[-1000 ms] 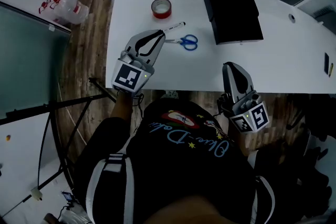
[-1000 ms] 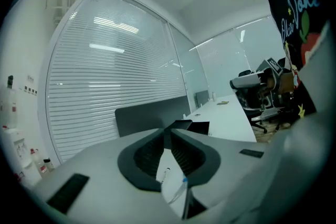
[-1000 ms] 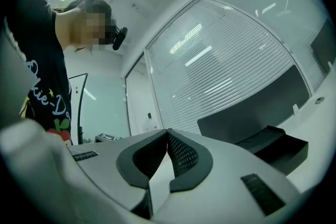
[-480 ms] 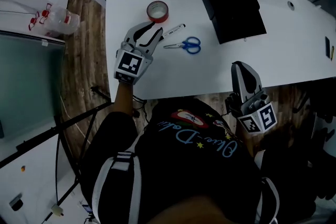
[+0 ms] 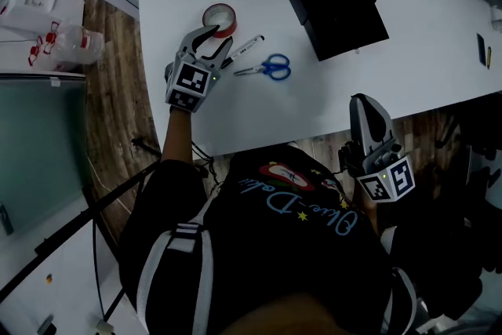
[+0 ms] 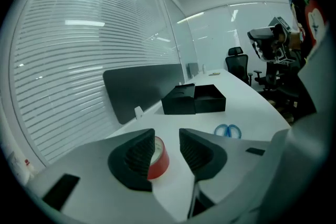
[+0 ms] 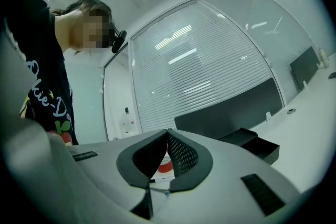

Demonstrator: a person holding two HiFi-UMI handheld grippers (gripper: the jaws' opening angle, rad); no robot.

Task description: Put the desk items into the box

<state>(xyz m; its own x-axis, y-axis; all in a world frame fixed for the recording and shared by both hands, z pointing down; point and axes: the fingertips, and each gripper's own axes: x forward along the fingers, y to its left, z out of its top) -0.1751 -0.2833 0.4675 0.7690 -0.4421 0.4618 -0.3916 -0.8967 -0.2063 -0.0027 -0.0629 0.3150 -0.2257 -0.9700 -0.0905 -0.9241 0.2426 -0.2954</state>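
Tape roll [image 5: 220, 18], red, lies at about eleven o'clock on the white desk [image 5: 314, 106]. My left gripper [image 5: 213, 41] is right at it, its jaws having just been opening and now wide apart, with the roll showing in the gap but not gripped. Marker [image 5: 243, 49] and blue scissors [image 5: 267, 67] lie toward its four o'clock, the open black box [image 5: 336, 8] sits at one o'clock, and my right gripper [image 5: 365, 107] hangs off the desk's near edge at four o'clock, jaws together on nothing.

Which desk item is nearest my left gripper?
The red tape roll: it sits just beyond the left gripper, whose jaws have just been opening, nothing between them yet; the marker and blue scissors lie farther right.
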